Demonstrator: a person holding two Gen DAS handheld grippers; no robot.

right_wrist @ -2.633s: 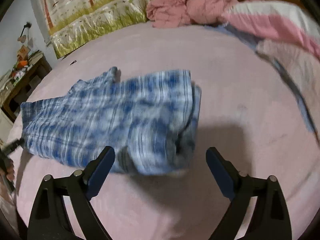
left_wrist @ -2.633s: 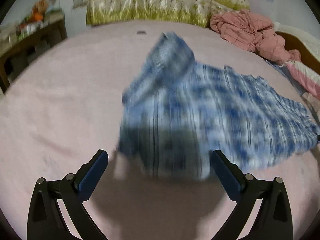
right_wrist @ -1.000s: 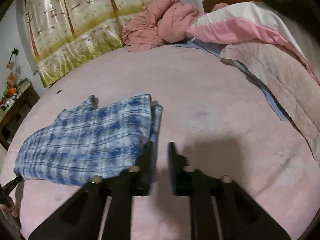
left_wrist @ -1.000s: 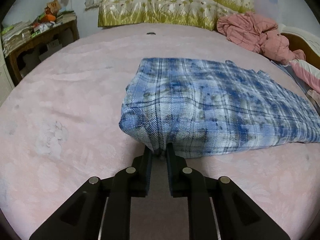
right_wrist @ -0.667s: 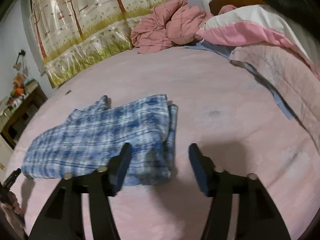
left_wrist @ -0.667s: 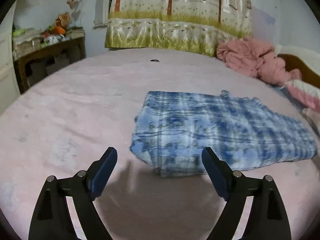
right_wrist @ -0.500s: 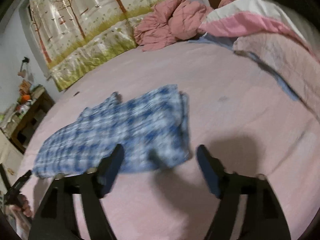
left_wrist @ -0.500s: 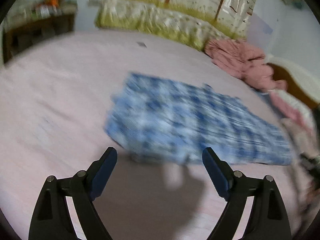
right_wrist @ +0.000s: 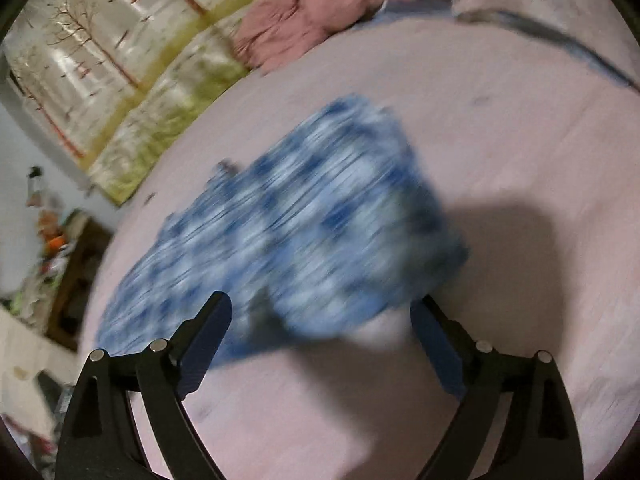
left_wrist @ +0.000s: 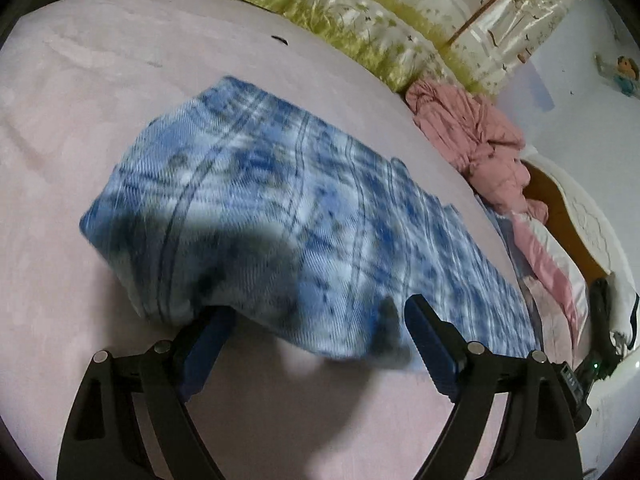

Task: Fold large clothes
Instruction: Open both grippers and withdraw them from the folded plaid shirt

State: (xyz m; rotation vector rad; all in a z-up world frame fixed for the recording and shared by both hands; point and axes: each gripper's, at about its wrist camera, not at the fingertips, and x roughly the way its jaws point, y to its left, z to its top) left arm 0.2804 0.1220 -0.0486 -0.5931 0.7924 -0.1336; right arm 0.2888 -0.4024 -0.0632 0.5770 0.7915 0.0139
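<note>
A blue plaid garment lies folded into a long strip on the pink bed cover. My left gripper stands open at one end of it. The cloth's near edge lies between the jaws and covers the left fingertip. The right wrist view is blurred. There my right gripper is at the other end of the plaid garment, its jaws opening wide. The cloth's end sits between them, and neither pad presses on it.
A crumpled pink garment lies at the far side of the bed. A tree-print quilt is behind it and pink-and-white pillows are at the right. A cluttered wooden desk stands beyond the bed's left edge.
Both grippers were shut on the plaid garment's ends, then opened and let go. Both have since tilted and moved in closer over the cloth's ends.
</note>
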